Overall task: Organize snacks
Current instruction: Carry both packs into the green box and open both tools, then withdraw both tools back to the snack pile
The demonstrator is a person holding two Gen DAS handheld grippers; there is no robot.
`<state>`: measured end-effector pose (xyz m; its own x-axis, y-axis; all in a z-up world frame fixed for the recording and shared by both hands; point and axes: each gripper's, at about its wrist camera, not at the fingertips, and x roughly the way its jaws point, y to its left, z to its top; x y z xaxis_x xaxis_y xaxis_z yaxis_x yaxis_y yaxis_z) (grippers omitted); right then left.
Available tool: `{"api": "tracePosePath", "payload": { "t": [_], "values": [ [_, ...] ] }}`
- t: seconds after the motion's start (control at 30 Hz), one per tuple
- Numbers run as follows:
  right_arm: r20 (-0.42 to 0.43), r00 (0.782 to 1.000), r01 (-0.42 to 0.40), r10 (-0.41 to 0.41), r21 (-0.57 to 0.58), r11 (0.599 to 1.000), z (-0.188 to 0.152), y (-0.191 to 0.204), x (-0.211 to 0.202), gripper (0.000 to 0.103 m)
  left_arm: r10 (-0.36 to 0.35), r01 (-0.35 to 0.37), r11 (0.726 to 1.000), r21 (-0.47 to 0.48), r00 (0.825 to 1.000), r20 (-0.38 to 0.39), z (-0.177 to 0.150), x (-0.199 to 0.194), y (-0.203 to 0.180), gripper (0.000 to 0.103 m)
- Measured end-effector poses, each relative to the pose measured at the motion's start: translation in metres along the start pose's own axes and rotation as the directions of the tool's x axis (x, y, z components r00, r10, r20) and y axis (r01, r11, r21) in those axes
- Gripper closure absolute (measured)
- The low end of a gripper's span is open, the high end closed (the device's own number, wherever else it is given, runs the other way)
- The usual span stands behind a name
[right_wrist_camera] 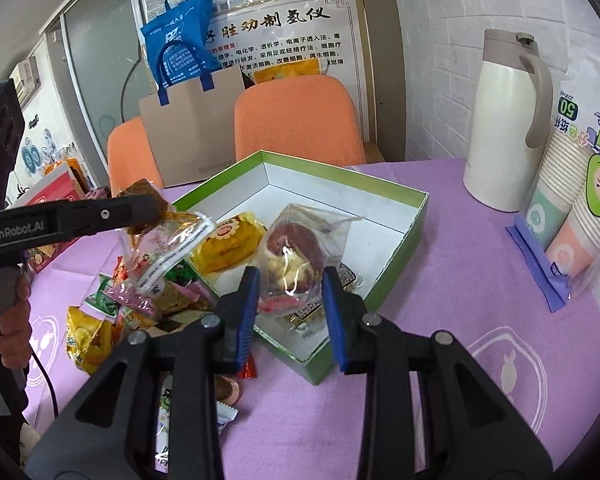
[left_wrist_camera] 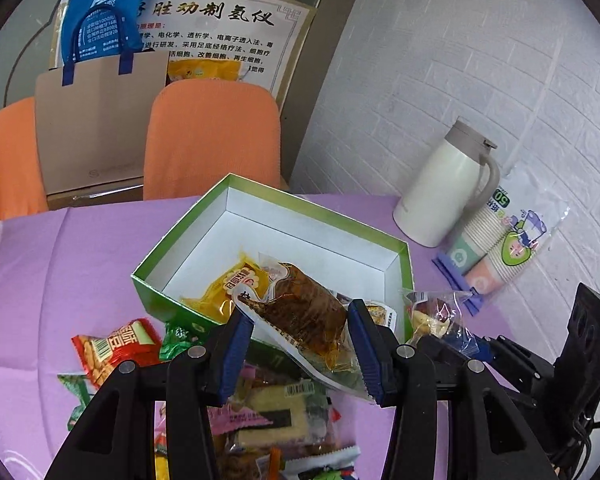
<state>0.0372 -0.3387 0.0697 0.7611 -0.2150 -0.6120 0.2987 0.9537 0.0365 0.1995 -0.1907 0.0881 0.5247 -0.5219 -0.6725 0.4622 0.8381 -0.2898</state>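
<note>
Left tool (left_wrist_camera: 296, 344) clamps a brown snack pouch (left_wrist_camera: 304, 312) above the near-left rim of the green box (left_wrist_camera: 268, 204) on the surface; right tool (right_wrist_camera: 290, 304) pinches a clear packet (right_wrist_camera: 296, 256) over the box's near side. Both packs look light, soft and slippery, best gripped across the filled middle rather than the film edge.

White jug (left_wrist_camera: 440, 184) and bagged paper cups (left_wrist_camera: 496, 252) are seen at right on purple tablecloth (left_wrist_camera: 40, 280). Orange chairs (left_wrist_camera: 212, 136), blue bag (left_wrist_camera: 108, 12) and poster (left_wrist_camera: 228, 36) are seen upper left.
</note>
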Motion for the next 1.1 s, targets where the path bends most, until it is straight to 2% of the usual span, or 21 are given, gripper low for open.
{"api": "tracePosePath", "payload": {
  "t": [0.17,0.47,0.5,0.53,0.57,0.6,0.67,0.8,0.87,1.1],
  "values": [
    [-0.049,0.999,-0.003,0.002,-0.009,1.000,0.001,-0.005,0.024,0.069,0.015,-0.016,1.000,-0.019,0.999,-0.043,0.004,0.030,0.004,0.053],
    [-0.101,0.995,0.000,-0.010,-0.106,0.994,0.002,0.005,0.061,0.066,0.027,-0.028,0.999,-0.020,0.997,-0.071,0.007,0.054,0.008,0.049],
    [-0.103,0.995,-0.010,-0.002,-0.113,0.994,0.001,0.004,0.064,0.062,0.024,-0.026,0.999,-0.021,0.997,-0.068,0.006,0.055,0.010,0.043],
    [-0.109,0.994,-0.002,-0.011,-0.117,0.993,0.001,0.002,0.067,0.043,0.027,-0.029,0.999,-0.026,0.997,-0.068,0.005,0.055,0.013,0.029],
    [-0.110,0.993,0.018,-0.031,-0.117,0.993,0.002,0.000,0.068,0.025,0.038,-0.040,0.999,-0.034,0.997,-0.066,0.005,0.054,0.015,0.022],
    [-0.098,0.993,0.047,-0.058,-0.117,0.992,0.002,-0.002,0.066,0.021,0.053,-0.055,0.997,-0.046,0.997,-0.052,0.003,0.051,0.018,0.015],
    [-0.066,0.996,0.058,-0.066,-0.121,0.991,0.002,-0.003,0.058,0.020,0.064,-0.065,0.996,-0.061,0.998,-0.020,0.002,0.045,0.023,0.015],
    [-0.042,0.996,0.071,-0.077,-0.129,0.989,0.006,-0.001,0.041,0.013,0.066,-0.067,0.995,-0.072,0.998,-0.019,0.002,0.033,0.027,0.014],
    [-0.014,0.996,0.083,-0.086,-0.129,0.988,0.009,0.002,0.027,0.003,0.067,-0.067,0.996,-0.063,0.998,-0.001,0.002,0.020,0.024,0.014],
    [0.119,0.990,0.084,-0.070,-0.120,0.989,0.013,0.022,-0.038,0.001,0.059,-0.058,0.998,-0.024,0.997,0.045,-0.009,-0.039,0.014,0.014]
  ]
}}
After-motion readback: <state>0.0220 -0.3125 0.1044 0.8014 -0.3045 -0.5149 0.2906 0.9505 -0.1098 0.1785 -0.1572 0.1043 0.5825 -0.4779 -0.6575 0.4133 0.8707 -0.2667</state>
